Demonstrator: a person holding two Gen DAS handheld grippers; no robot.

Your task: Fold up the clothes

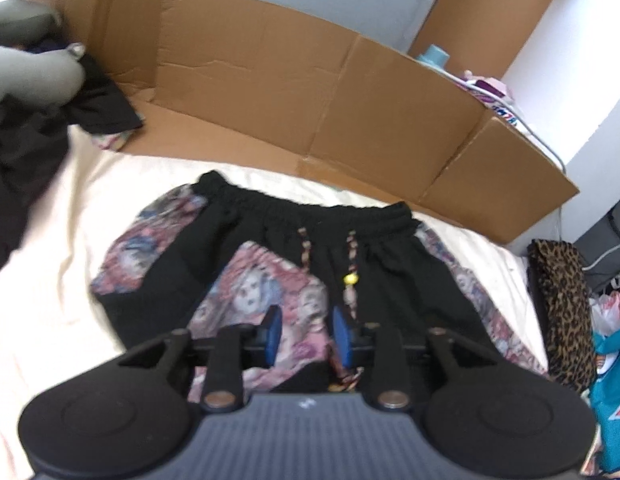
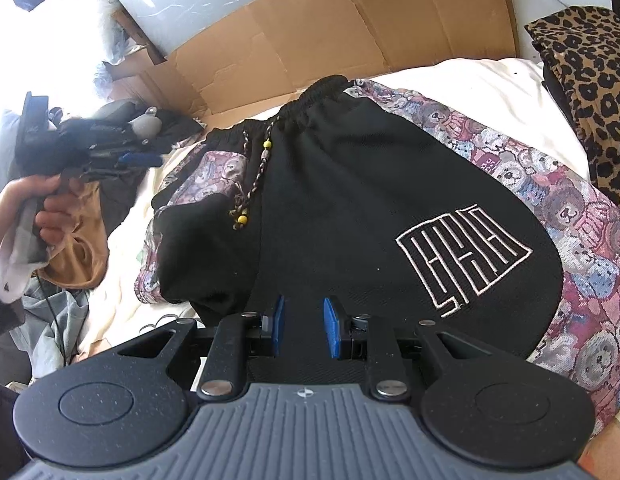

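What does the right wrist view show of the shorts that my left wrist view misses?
Observer: The shorts carry a pale embroidered logo on the black panel.
Operator: Is the right gripper holding them?
Observer: No. The right gripper hovers over the black fabric, jaws apart, nothing between the pads.
Operator: Anything lying beside the shorts?
Observer: A tan garment lies crumpled below the hand that holds the left gripper.
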